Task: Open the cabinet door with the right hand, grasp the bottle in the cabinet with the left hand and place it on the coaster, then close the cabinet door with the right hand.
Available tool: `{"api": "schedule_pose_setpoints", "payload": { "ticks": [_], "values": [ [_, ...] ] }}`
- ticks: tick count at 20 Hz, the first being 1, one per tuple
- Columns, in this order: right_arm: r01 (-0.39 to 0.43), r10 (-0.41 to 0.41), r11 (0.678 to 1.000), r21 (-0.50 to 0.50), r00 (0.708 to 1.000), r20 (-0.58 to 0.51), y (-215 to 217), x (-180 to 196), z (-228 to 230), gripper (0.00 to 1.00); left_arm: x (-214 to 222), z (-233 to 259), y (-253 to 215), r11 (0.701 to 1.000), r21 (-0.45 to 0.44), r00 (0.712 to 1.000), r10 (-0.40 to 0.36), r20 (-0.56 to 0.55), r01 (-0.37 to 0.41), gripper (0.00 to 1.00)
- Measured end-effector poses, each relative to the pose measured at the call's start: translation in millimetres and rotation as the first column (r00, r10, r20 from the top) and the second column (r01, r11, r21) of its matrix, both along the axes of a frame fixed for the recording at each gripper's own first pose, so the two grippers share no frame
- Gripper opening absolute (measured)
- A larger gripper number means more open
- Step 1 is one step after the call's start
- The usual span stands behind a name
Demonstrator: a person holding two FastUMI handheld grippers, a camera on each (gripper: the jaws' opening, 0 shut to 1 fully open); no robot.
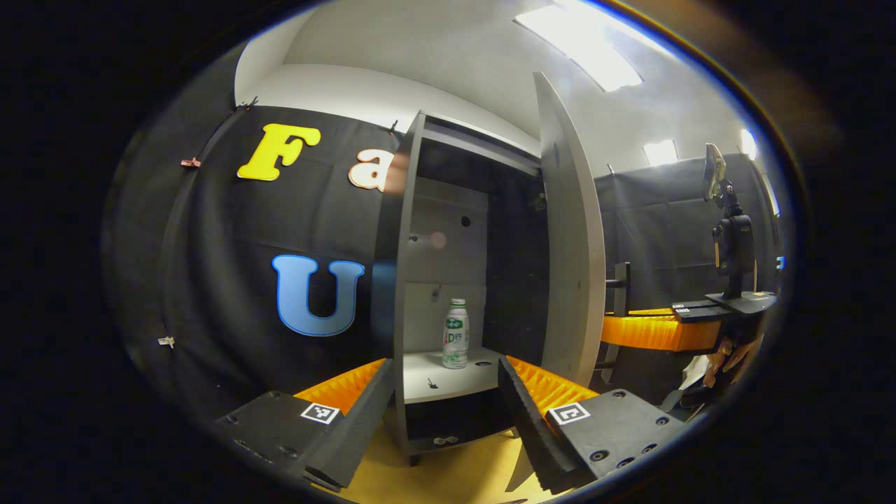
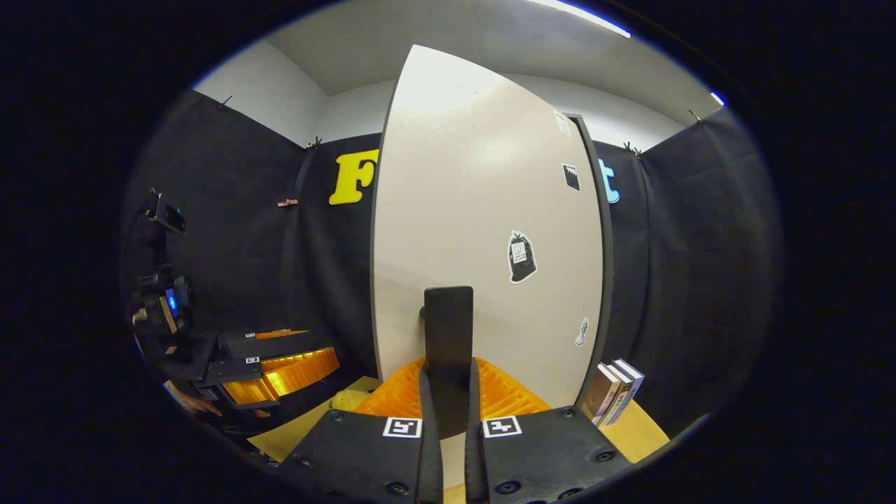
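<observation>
In the left gripper view, the left gripper has its fingers wide apart and points at the open cabinet, where the bottle stands upright on a shelf, with the door swung out to its right. In the right gripper view, the right gripper is squeezed tight on the door's dark handle, and some books lean just right of the door.

The bottle stands on a shelf (upright) inside the cabinet, door at its right.
</observation>
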State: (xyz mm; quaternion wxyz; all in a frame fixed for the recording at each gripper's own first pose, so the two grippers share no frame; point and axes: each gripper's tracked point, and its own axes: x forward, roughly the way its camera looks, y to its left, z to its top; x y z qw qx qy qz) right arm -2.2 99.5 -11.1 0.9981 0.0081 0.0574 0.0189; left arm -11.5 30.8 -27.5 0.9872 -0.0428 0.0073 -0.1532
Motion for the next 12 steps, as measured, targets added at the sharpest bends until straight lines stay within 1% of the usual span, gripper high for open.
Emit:
{"api": "schedule_pose_setpoints", "payload": {
  "ticks": [4,6,9,12],
  "values": [
    [0.046,-0.046,0.999,-0.01,0.999,-0.005,-21,-18,4,0.16,4,-3,-38,0.996,-0.023,0.996,-0.085,-0.016,0.085,0.93],
    [0.058,-0.058,0.998,-0.017,0.998,0.002,-30,-27,6,0.16,4,-2,-56,0.993,-0.017,0.993,-0.115,-0.013,0.115,0.93],
    [0.075,-0.075,0.997,0.01,0.997,-0.005,-47,-37,8,0.16,9,-4,-79,0.987,-0.023,0.987,-0.161,-0.016,0.161,0.93],
    [0.109,-0.109,0.994,-0.015,0.994,-0.005,-63,-47,9,0.16,11,-1,-100,0.981,-0.031,0.981,-0.191,-0.014,0.191,0.93]
  ]
}}
